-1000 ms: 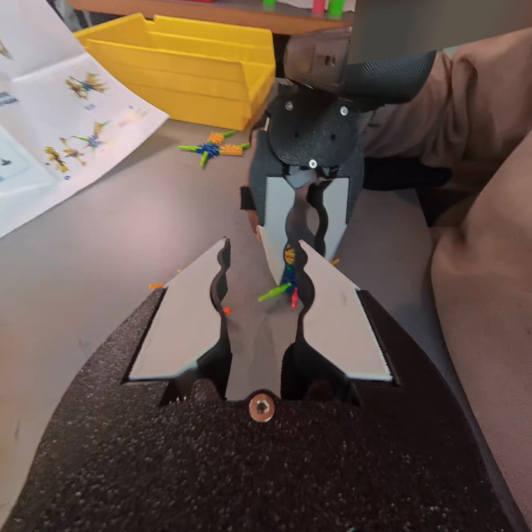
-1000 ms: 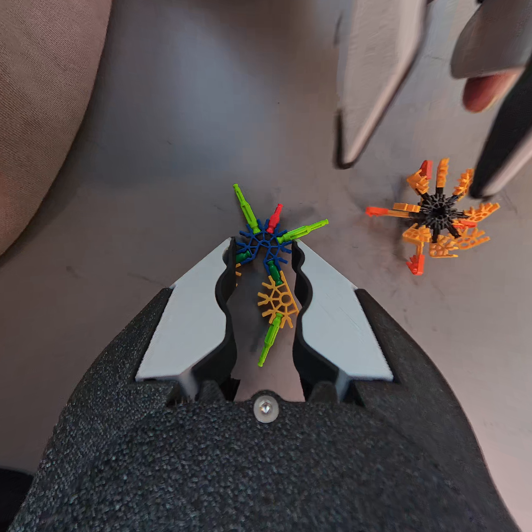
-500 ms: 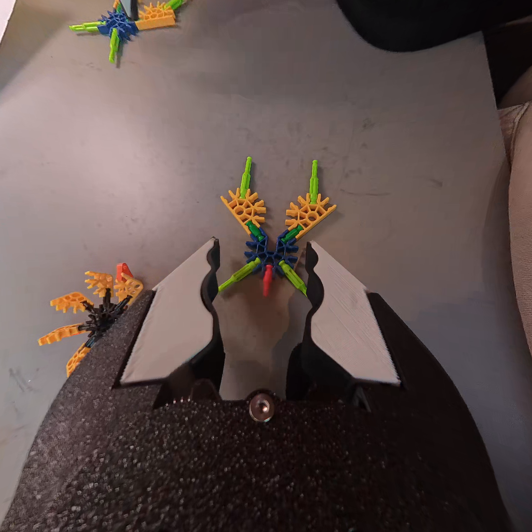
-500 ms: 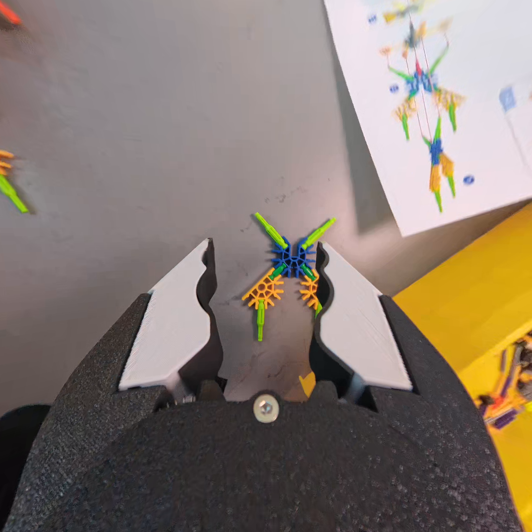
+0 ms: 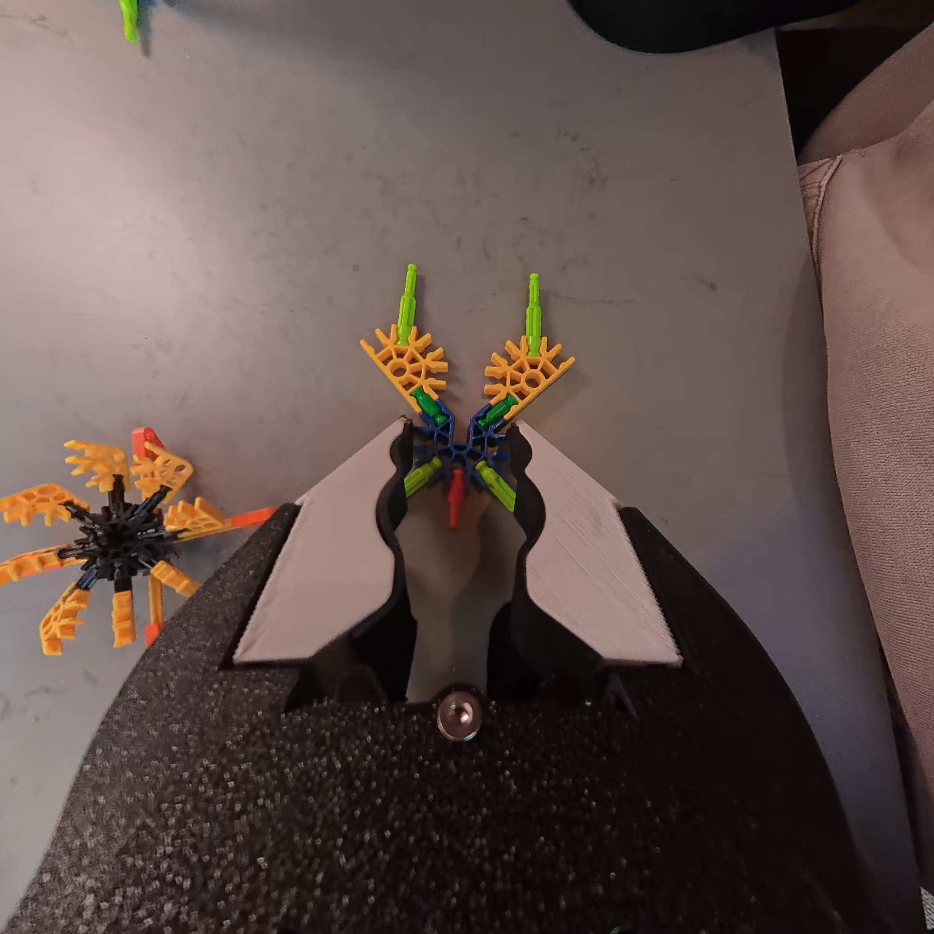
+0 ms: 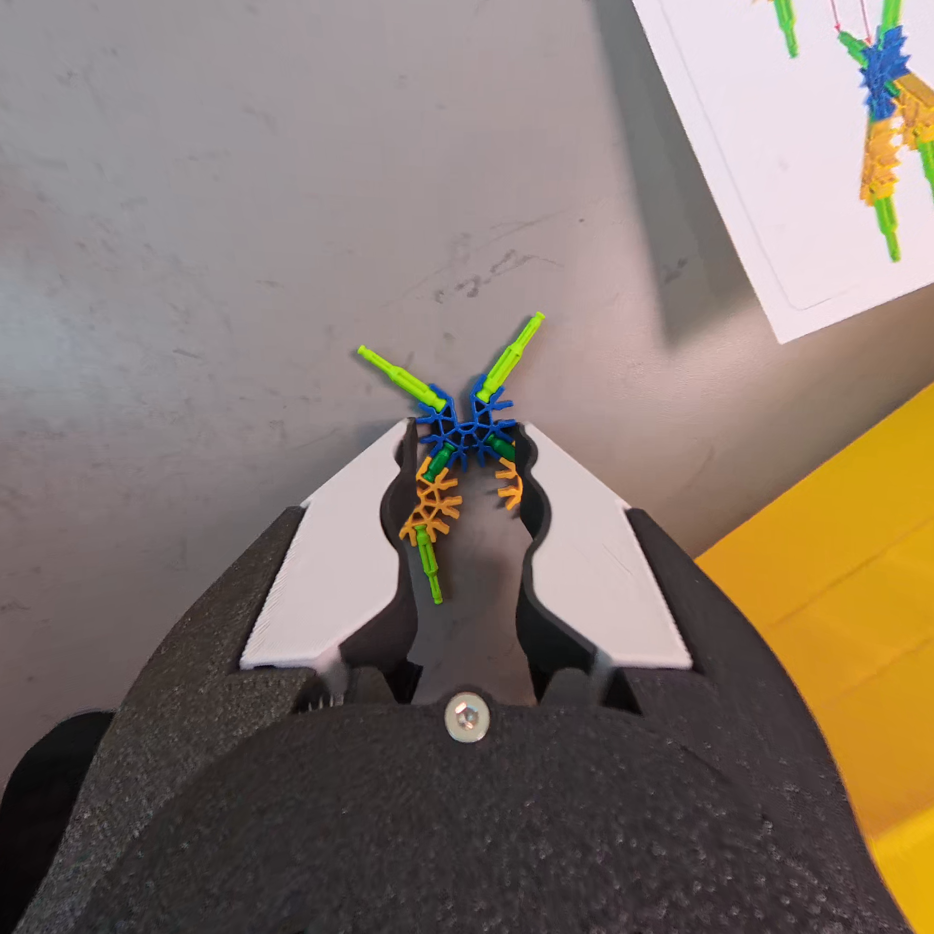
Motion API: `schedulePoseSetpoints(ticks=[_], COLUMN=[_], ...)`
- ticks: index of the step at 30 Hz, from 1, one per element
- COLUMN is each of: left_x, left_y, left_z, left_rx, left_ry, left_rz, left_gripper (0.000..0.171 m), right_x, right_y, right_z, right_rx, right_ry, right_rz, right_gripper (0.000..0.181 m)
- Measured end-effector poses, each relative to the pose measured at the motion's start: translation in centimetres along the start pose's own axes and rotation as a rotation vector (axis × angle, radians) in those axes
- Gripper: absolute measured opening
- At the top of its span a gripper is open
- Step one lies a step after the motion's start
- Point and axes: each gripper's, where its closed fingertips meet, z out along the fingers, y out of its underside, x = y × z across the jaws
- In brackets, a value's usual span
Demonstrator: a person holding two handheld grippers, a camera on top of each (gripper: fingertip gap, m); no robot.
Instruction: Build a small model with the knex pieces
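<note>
In the left wrist view, a flat toy piece [image 5: 457, 450] lies on the grey table [image 5: 252, 202]. It has a blue hub, two orange fan connectors, green rods and a short red rod. My left gripper [image 5: 460, 426] is shut on the blue hub, and the orange fans point away from me. In the right wrist view, a second piece [image 6: 455, 429] with a blue hub has two light green rods pointing forward. Its orange connectors lie back between the fingers. My right gripper [image 6: 466, 424] is shut on that hub, low over the table.
A black-hub piece with orange fans and red rods [image 5: 116, 541] lies left of the left gripper. Brown cloth [image 5: 879, 354] fills the right edge. A white picture sheet [image 6: 788, 151] and a yellow bin [image 6: 808, 632] lie right of the right gripper. The grippers' ends are close to 25 centimeters from one another.
Both grippers have closed their jaws on the blue hubs of their pieces. A second ago the right gripper was at the other piece and the left was open in front of it.
</note>
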Motion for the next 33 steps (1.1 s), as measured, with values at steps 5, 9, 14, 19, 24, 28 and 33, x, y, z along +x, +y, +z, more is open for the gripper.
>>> schedulePoseSetpoints(ticks=[5,9,14,19,24,28,33], left_x=[-1.0,-1.7,-2.1,-2.2,-2.2,-2.1,-1.8], left_y=[0.1,-0.1,-0.5,-1.3,-2.7,-3.2,-3.9], left_z=[-0.5,-0.3,-0.5,-0.8,-1.4,-1.6,-1.6], left_rx=[0.005,0.021,0.040,0.068,0.123,0.129,0.137], left_ry=[-0.048,-0.097,-0.135,-0.194,-0.296,-0.379,-0.435], left_rz=[-0.015,-0.018,0.001,0.078,0.249,0.402,0.513], left_gripper=[0.038,0.038,0.038,0.038,0.038,0.038,0.038], right_x=[-6.0,-13.1,-17.9,-19.7,-20.0,-20.4,-20.9], right_y=[-0.2,-0.4,0.4,0.6,0.3,0.3,-0.5], right_z=[-0.2,-0.9,-1.0,-0.8,-1.3,-2.1,-3.2], right_rx=[0.038,0.071,0.086,0.123,0.154,0.167,0.197], right_ry=[-0.126,-0.214,-0.276,-0.348,-0.455,-0.637,-0.851], right_rz=[-0.201,-0.367,-0.465,-0.441,-0.366,-0.285,-0.170], right_gripper=[0.036,0.036,0.036,0.036,0.036,0.036,0.036])
